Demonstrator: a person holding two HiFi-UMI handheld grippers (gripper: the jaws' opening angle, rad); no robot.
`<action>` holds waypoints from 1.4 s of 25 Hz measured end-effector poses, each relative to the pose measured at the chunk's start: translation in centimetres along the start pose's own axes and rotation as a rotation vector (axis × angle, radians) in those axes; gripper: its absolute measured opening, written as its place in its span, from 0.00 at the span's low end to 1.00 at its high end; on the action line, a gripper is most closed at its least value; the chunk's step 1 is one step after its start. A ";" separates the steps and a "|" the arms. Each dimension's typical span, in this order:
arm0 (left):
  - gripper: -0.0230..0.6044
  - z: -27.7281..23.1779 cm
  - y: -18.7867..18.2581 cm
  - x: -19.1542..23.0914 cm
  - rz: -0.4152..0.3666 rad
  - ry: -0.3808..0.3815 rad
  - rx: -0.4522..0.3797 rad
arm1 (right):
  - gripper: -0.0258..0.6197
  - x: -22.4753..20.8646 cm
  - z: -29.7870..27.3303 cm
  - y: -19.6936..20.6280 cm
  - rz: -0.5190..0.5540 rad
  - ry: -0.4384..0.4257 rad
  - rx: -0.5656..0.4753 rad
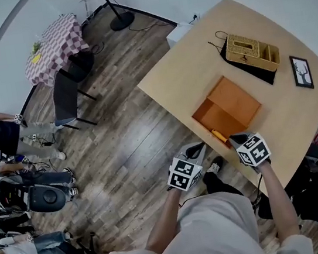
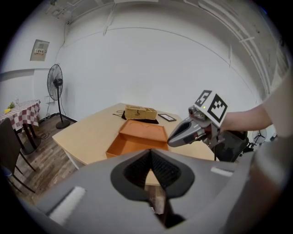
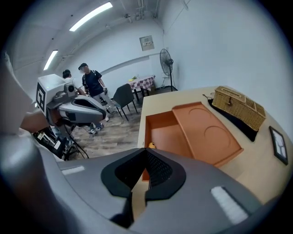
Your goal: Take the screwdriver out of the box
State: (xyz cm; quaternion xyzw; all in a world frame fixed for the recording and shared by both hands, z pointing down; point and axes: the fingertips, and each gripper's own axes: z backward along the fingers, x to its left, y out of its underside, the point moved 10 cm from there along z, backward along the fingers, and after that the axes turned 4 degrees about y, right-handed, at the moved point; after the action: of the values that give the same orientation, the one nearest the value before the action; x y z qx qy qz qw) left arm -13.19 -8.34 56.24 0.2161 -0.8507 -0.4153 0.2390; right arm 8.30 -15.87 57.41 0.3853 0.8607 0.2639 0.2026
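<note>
An open orange box (image 1: 214, 120) sits near the table's front edge, its lid (image 1: 235, 100) leaning on the far side. The screwdriver (image 1: 219, 136), with an orange-yellow handle, lies inside along the near wall. In the right gripper view only its yellow end (image 3: 151, 146) peeks over my jaws. My left gripper (image 1: 194, 150) hovers off the table's edge, left of the box, shut and empty. Just at the box's near corner is my right gripper (image 1: 237, 139), also shut on nothing. The box (image 2: 137, 137) shows ahead in the left gripper view, with the right gripper (image 2: 176, 138) beside it.
A wicker basket (image 1: 251, 51) on a black cloth and a small picture frame (image 1: 302, 71) stand at the table's far side. A black chair (image 1: 65, 96), a checkered table (image 1: 55, 44) and a fan stand on the wooden floor; people sit at the left.
</note>
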 end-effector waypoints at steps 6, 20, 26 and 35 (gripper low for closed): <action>0.12 -3.0 -0.9 1.0 -0.006 0.025 0.038 | 0.04 -1.5 -3.0 0.4 -0.023 -0.069 0.088; 0.12 -8.3 -2.5 2.4 -0.020 0.071 0.105 | 0.08 -3.2 -6.9 0.8 -0.078 -0.209 0.209; 0.12 -9.0 -2.2 3.0 -0.008 0.068 0.114 | 0.10 -3.5 -7.8 0.8 -0.099 -0.236 0.243; 0.12 -8.8 -1.8 3.8 0.006 0.059 0.108 | 0.13 -2.8 -8.9 0.2 -0.043 -0.238 0.354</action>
State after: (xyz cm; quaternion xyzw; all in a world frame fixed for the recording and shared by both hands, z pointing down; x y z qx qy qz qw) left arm -10.74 -16.86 60.42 0.2386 -0.8651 -0.3613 0.2531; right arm 5.20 -20.55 64.85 0.4250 0.8717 0.0568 0.2374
